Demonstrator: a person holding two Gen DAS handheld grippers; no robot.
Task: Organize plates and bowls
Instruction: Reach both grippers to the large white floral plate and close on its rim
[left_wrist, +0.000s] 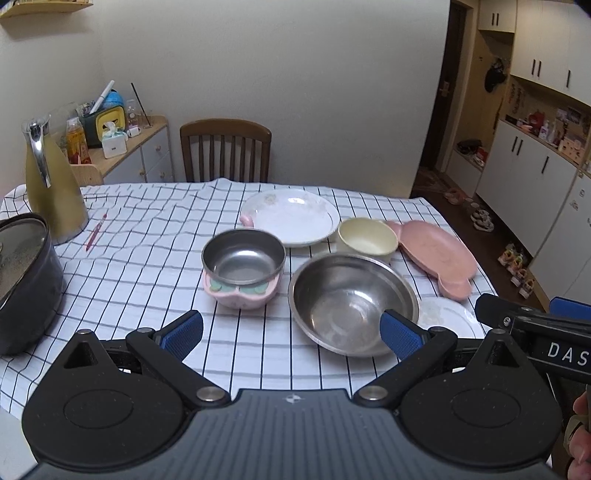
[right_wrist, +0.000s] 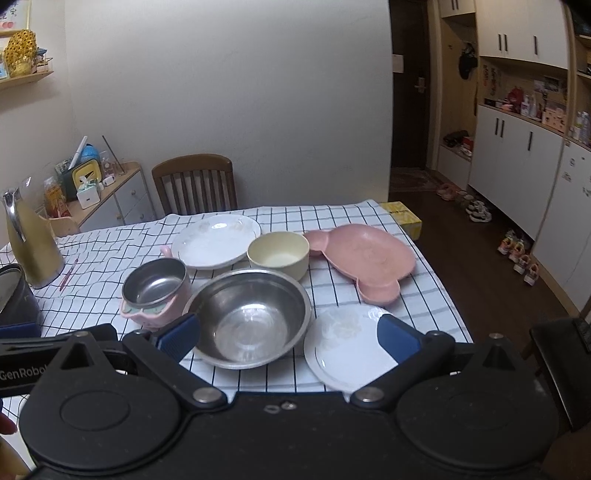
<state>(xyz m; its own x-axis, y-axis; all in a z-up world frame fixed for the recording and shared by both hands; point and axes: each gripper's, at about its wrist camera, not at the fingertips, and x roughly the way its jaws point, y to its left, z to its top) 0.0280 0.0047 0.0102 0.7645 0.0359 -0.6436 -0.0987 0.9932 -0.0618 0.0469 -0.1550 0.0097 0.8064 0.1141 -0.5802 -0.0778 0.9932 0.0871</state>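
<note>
On the checked tablecloth (left_wrist: 147, 266) stand a large steel bowl (left_wrist: 351, 302) (right_wrist: 251, 317), a small steel bowl in a pink holder (left_wrist: 243, 262) (right_wrist: 157, 290), a cream bowl (left_wrist: 365, 236) (right_wrist: 279, 253), a large white plate (left_wrist: 291, 216) (right_wrist: 216, 240), a pink bear-shaped plate (left_wrist: 436, 254) (right_wrist: 365, 258) and a small white plate (left_wrist: 448, 317) (right_wrist: 347, 347). My left gripper (left_wrist: 291, 336) is open and empty above the near edge, in front of the large steel bowl. My right gripper (right_wrist: 288, 338) is open and empty, over the large steel bowl and small white plate.
A gold thermos jug (left_wrist: 51, 184) and a dark pot (left_wrist: 22, 280) stand at the table's left, with a pink pen (left_wrist: 96, 232) beside them. A wooden chair (left_wrist: 225, 151) stands behind the table. A side cabinet (left_wrist: 136, 155) is at the back left; white cupboards (left_wrist: 535, 155) line the right.
</note>
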